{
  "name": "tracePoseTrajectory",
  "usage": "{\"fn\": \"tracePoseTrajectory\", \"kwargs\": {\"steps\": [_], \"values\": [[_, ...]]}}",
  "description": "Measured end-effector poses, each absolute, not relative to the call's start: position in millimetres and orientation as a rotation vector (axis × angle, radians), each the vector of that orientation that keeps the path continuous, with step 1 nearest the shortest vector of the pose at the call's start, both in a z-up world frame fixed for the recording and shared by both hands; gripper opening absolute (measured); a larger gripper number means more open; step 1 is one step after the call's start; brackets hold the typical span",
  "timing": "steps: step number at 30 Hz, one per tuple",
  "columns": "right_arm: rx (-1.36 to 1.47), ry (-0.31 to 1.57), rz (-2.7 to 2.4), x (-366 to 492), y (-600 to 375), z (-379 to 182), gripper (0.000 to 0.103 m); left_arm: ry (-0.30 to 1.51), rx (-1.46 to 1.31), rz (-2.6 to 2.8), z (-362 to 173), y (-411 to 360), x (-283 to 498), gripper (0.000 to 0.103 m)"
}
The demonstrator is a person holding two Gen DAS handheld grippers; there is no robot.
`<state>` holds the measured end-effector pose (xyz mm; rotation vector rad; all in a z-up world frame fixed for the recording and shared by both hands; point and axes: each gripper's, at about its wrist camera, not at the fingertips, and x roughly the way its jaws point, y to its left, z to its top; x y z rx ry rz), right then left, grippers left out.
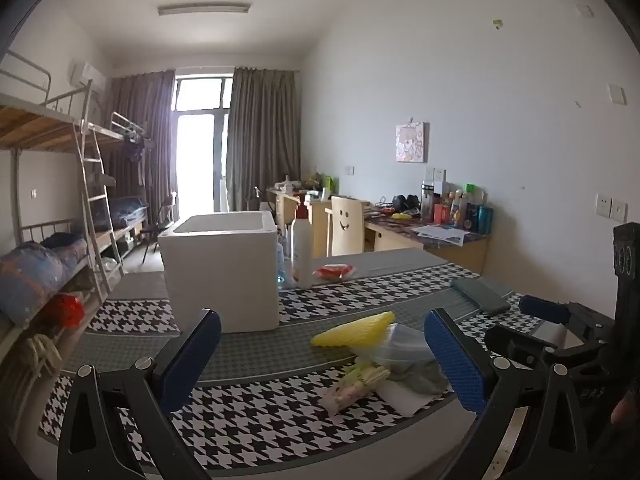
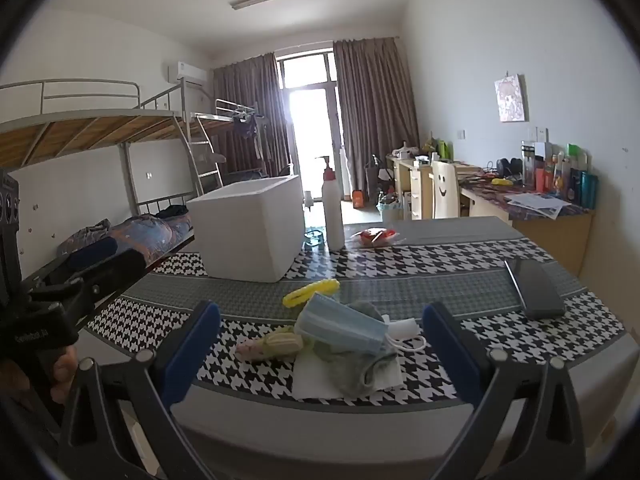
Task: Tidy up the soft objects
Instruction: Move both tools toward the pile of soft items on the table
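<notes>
Presently, stock taken left to right across the houndstooth table [image 2: 460, 252].

Item, one left gripper [image 1: 324, 360]: jaws spread wide, nothing between the pads, held above the near edge and tipped a little down toward the pile.

Item, one white bin [image 2: 250, 232]: open-topped, upright, far left on the table, well apart from the pile. Judged to be the destination for the soft things.

Item, one pump bottle [image 2: 333, 216]: upright, just right of the bin.

Item, one red packet [image 2: 374, 237]: lying beyond the bottle, far side.

Item, the soft pile, near centre:
- one yellow ribbed piece [image 2: 310, 292], at the far side of the pile;
- one pale patterned roll of cloth [image 2: 276, 346], on the left;
- one blue face mask [image 2: 340, 328], lying over one grey-green cloth [image 2: 362, 372];
- one white sheet [image 2: 316, 380] beneath them, nearest the edge.

Item, one right gripper [image 2: 322, 354]: jaws likewise spread, empty, facing the same pile.

Item, one dark flat case [image 2: 536, 288]: far right, apart from everything.

Step in hand, as judged: the approach, nothing yet lifted. The next move calls for lowering one gripper onto a single piece, probably the mask on top, and closing without dragging the cloth beneath.
</notes>
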<state>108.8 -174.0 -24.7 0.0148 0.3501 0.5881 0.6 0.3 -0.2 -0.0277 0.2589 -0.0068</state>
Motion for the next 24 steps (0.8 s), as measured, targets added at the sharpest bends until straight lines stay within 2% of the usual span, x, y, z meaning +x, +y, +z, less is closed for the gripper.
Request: {"fn": "tracePoseTrajectory", "kwargs": {"steps": [24], "values": [[-0.008,0.322,0.570,108.6,-175.0,-19.9,0.102,0.265,-0.048,0.049,-2.9,5.9,2.7,0.102]]}}
